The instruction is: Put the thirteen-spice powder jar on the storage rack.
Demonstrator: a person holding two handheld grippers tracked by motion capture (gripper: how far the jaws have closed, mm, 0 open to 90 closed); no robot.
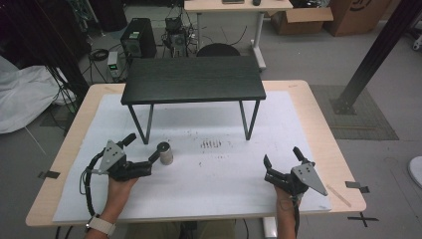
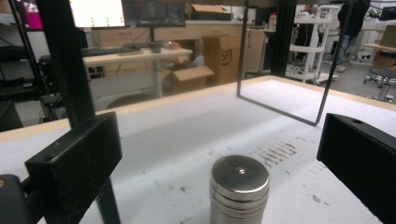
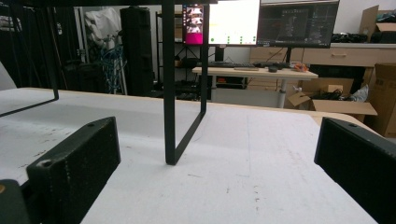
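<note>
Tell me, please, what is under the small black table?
Under the small black table only the white mat shows. The metal cylinder stands in front of it, not beneath. The tabletop hides the mat's far part.

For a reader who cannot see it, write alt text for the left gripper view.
A short, ridged silver metal cylinder stands upright on the scuffed white table mat, between the open black jaws of the left hand-held gripper, untouched.
</note>
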